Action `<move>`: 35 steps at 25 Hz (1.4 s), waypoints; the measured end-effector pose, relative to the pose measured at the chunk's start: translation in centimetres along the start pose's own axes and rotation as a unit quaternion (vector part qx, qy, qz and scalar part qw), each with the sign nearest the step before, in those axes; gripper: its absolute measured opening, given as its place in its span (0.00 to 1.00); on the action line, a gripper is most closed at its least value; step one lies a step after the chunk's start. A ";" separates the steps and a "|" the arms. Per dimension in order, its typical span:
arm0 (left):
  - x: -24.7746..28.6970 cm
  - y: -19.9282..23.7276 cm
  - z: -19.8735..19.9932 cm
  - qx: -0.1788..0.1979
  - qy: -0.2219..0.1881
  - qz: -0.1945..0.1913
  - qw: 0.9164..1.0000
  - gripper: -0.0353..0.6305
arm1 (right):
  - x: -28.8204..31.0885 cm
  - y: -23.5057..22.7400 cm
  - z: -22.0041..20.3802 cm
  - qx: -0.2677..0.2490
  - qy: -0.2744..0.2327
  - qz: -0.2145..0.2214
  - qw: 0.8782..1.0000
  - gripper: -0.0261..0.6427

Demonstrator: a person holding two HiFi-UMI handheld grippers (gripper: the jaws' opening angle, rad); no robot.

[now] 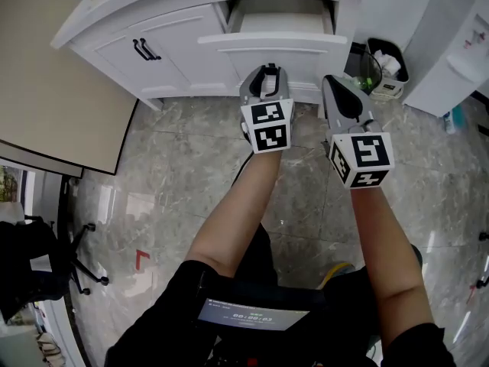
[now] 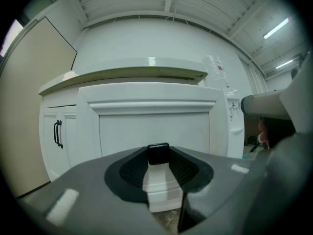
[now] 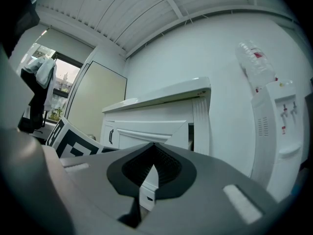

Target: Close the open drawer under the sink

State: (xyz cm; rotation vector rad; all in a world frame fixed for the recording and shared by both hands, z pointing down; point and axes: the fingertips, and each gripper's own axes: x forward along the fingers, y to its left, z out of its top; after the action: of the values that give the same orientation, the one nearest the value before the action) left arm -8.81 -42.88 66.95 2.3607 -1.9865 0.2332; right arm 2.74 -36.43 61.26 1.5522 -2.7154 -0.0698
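The jaws of the left gripper (image 1: 266,70) are closed, tip against tip, and hold nothing. In the left gripper view only a small hollow behind the tips lets white wood show through. The jaws of the right gripper (image 1: 333,82) are also pressed together and empty.

Both grippers point at the drawer (image 1: 275,46). It stands pulled out of the cabinet (image 1: 172,60) at the upper centre of the head view, with its inside visible from above. The left gripper is just in front of the front panel (image 2: 154,126), about at its middle; I cannot tell whether it touches. The right gripper is a little to the right, near the right end of the panel.

I judge that a push on the panel is the next step, and some things can go wrong. If the tips press far from the centre, the drawer may turn a little on its runners and stick. If they press too low, they may slip under the edge. A hard push may make the drawer hit and come back out. The bin (image 1: 386,61) and the water dispenser (image 1: 458,44) at the upper right are near, so a wide movement of the right gripper could knock the bin.
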 end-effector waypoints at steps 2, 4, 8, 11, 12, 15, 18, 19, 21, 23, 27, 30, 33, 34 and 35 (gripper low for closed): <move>1.0 0.2 0.2 0.001 -0.005 -0.001 1.000 0.25 | 0.7 -0.5 0.0 0.001 -0.002 -0.005 1.000 0.07; 2.2 0.4 0.5 0.002 -0.005 -0.004 1.000 0.25 | 1.4 -0.9 -0.1 0.000 0.001 -0.010 1.000 0.07; 4.4 0.8 0.7 0.001 0.006 -0.012 1.000 0.25 | 2.6 -1.2 -0.2 -0.012 0.013 -0.011 1.000 0.07; 5.5 1.0 0.7 -0.001 0.005 -0.014 1.000 0.25 | 3.1 -1.5 0.4 -0.008 0.011 -0.017 1.000 0.07; 5.7 0.9 0.8 -0.002 0.004 -0.014 1.000 0.25 | 3.2 -1.6 0.5 -0.006 0.011 -0.021 1.000 0.07; 5.7 0.9 1.0 -0.005 0.005 -0.016 1.000 0.25 | 3.5 -1.3 0.5 -0.009 0.015 -0.028 0.999 0.07; 5.8 1.0 1.1 -0.008 0.006 -0.018 1.000 0.25 | 3.3 -1.0 -0.1 -0.010 0.025 -0.036 0.999 0.07; 5.9 1.0 1.2 -0.008 0.006 -0.018 1.000 0.25 | 3.2 -1.1 -0.3 -0.009 0.027 -0.039 0.999 0.07; 6.1 1.1 1.3 -0.010 0.008 -0.020 1.000 0.25 | 3.3 -1.4 -0.6 -0.009 0.032 -0.046 0.998 0.07; 6.3 0.9 1.0 -0.012 0.016 -0.025 0.999 0.25 | 3.3 -1.8 -0.9 -0.008 0.037 -0.052 0.998 0.07; 7.6 1.1 1.0 -0.011 0.023 -0.030 0.999 0.25 | 4.1 -2.5 -1.1 -0.002 0.038 -0.054 0.998 0.07; 9.0 1.3 1.4 -0.016 0.023 -0.029 0.999 0.25 | 5.0 -2.8 -1.2 -0.006 0.036 -0.052 0.998 0.07; 10.1 1.5 1.7 -0.018 0.021 -0.029 0.999 0.25 | 6.1 -3.4 -1.2 -0.005 0.034 -0.052 0.998 0.07; 10.4 1.5 1.7 -0.018 0.021 -0.030 0.999 0.25 | 6.4 -3.7 -1.3 -0.003 0.034 -0.053 0.998 0.07; 10.8 1.6 1.8 -0.017 0.021 -0.030 0.999 0.25 | 6.8 -3.8 -1.4 -0.001 0.034 -0.054 0.998 0.07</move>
State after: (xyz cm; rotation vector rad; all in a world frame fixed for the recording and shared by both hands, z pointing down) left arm -8.43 -53.92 66.64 2.3706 -1.8822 0.2413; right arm 2.66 -44.26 62.36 1.6676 -2.5784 -0.0205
